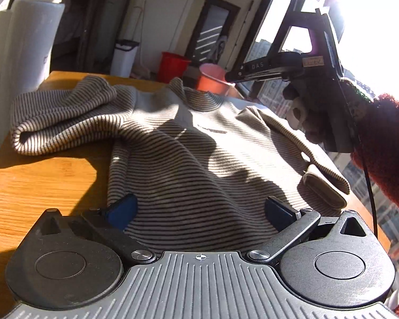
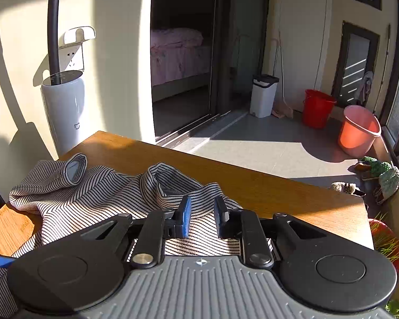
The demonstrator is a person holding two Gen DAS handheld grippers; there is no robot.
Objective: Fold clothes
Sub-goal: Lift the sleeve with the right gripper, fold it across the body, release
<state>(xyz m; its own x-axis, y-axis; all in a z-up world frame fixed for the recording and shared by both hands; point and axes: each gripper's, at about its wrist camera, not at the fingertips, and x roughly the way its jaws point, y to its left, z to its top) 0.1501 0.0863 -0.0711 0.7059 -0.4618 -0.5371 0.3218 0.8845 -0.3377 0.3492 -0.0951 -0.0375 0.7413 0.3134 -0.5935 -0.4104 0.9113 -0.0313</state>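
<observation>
A striped long-sleeved sweater (image 1: 178,154) lies spread on the wooden table (image 1: 40,183), its left sleeve bunched at the far left and its right sleeve folded in near the right edge. My left gripper (image 1: 202,210) is open wide over the sweater's near hem, with blue pads on both sides. My right gripper (image 2: 202,216) is open with a narrow gap, just above the sweater's collar (image 2: 178,186). The sweater (image 2: 93,194) fills the left of the right wrist view. The right gripper's body also shows in the left wrist view (image 1: 316,79), held in a gloved hand above the sweater's right shoulder.
A white tower appliance (image 2: 63,111) stands at the table's far left corner. A white bin (image 2: 263,95), a red bucket (image 2: 318,107) and a pink bucket (image 2: 359,130) stand on the floor beyond. Slippers (image 2: 380,175) lie near the window. The table edge (image 2: 279,175) runs close behind the collar.
</observation>
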